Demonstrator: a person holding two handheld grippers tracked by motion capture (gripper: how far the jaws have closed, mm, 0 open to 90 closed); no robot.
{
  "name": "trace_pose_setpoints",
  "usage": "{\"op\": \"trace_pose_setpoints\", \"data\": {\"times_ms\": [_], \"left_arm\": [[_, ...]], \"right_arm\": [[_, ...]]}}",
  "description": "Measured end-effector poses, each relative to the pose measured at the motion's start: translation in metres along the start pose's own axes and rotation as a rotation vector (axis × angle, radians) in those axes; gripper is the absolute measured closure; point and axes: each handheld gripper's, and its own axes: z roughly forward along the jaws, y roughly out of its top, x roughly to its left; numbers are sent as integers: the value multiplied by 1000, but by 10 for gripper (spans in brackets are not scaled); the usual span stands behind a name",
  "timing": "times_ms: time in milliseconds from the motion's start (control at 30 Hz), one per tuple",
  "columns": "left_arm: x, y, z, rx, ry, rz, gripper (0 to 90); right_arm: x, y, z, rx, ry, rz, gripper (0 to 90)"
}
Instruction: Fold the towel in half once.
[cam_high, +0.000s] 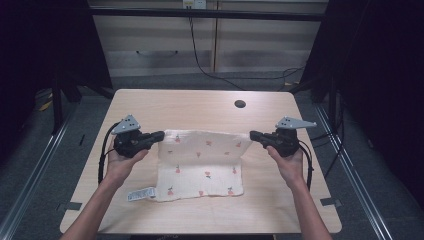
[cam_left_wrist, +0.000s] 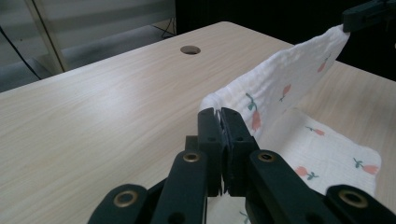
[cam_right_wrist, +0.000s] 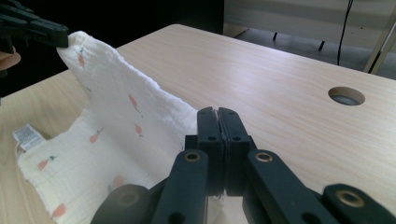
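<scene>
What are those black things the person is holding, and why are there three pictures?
Each one is a hand-held gripper, a tool with two black jaws that pinch like tongs. The person holds the left hand-held gripper in one hand and the right hand-held gripper in the other. The big picture comes from a camera up high, looking down on the wooden table. The other two come from small cameras riding on each tool, looking along its jaws. On the table lies a white cloth printed with little orange-red carrot-like shapes. Both tools are pinched shut on its far corners, lifting that edge up while the near part rests flat. A small label sticks out at one near corner.
</scene>
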Motion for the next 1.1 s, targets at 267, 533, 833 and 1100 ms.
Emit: {"op": "trace_pose_setpoints", "data": {"times_ms": [267, 533, 833, 1100], "left_arm": [[-13, -13, -9, 20, -12, 32, 879], [-18, -27, -16, 54, -13, 49, 879], [-31, -48, -21, 105, -26, 74, 879], [-34, -74, -17, 169, -43, 65, 879]], "right_arm": [[12, -15, -10, 26, 18, -21, 889], [20, -31, -19, 53, 39, -15, 890], [32, -56, -14, 143, 61, -23, 889], [37, -73, -10, 186, 80, -11, 889]]}}
